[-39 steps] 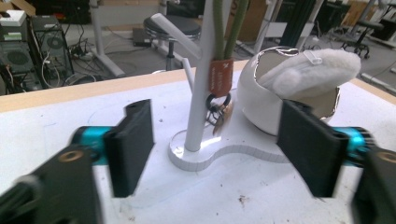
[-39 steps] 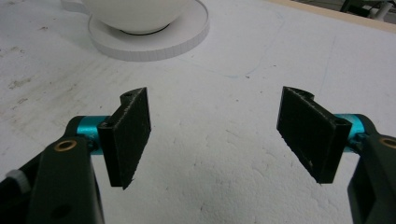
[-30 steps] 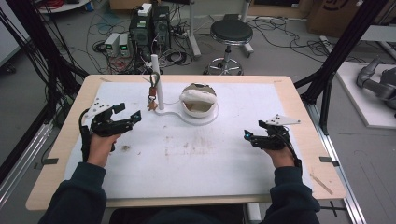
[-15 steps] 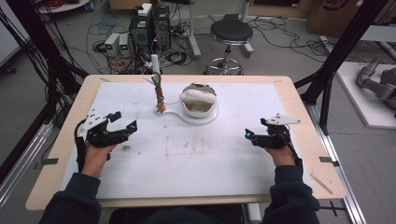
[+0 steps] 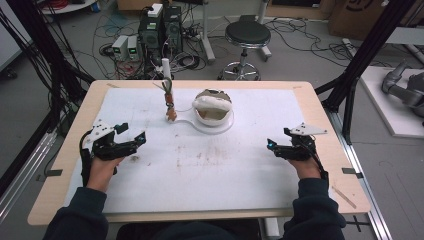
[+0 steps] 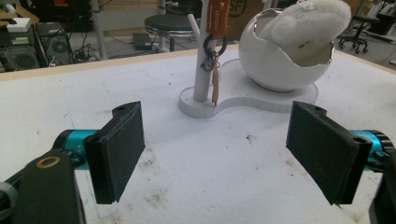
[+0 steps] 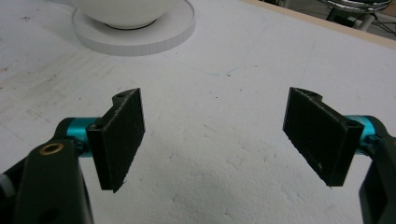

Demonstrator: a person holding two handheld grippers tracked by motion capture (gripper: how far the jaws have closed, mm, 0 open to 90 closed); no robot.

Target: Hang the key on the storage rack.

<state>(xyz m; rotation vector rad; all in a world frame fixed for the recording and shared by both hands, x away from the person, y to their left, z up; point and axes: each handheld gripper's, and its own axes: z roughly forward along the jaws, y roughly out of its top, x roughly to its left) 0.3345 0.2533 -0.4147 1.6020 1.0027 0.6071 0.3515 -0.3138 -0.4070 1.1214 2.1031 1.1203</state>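
Claws both spread wide with nothing between the pads. Left claw (image 5: 131, 141) held low over the near-left part of the white foam sheet (image 5: 225, 170) covering the wooden desk (image 5: 320, 115), jaws pointing right and slightly toward the far side; seen along its own jaws (image 6: 217, 149), faced toward the white figure-eight stand (image 6: 243, 100) well ahead, clear of it. Right claw (image 5: 276, 148) held low over the near-right part of the sheet, jaws pointing left; seen along its own jaws (image 7: 215, 135), bare stained foam underneath and the round end of the stand's base (image 7: 140, 39) far off at upper left. Stand (image 5: 210, 127) placed at the far middle of the desk, between the two claws and well apart from each. On its smaller left lobe, a thin white upright post (image 6: 200, 65) carrying a bunch of keys on a dark ring (image 6: 214, 53) with an orange tag (image 6: 218, 16), hanging against the post and reaching nearly down to the base. On its larger right lobe, a glossy white egg-shaped bowl with a broken-shell opening (image 6: 275, 60), holding a fluffy white pad (image 6: 308, 21) poking out at the top. Brownish smudges scattered over the middle of the sheet.
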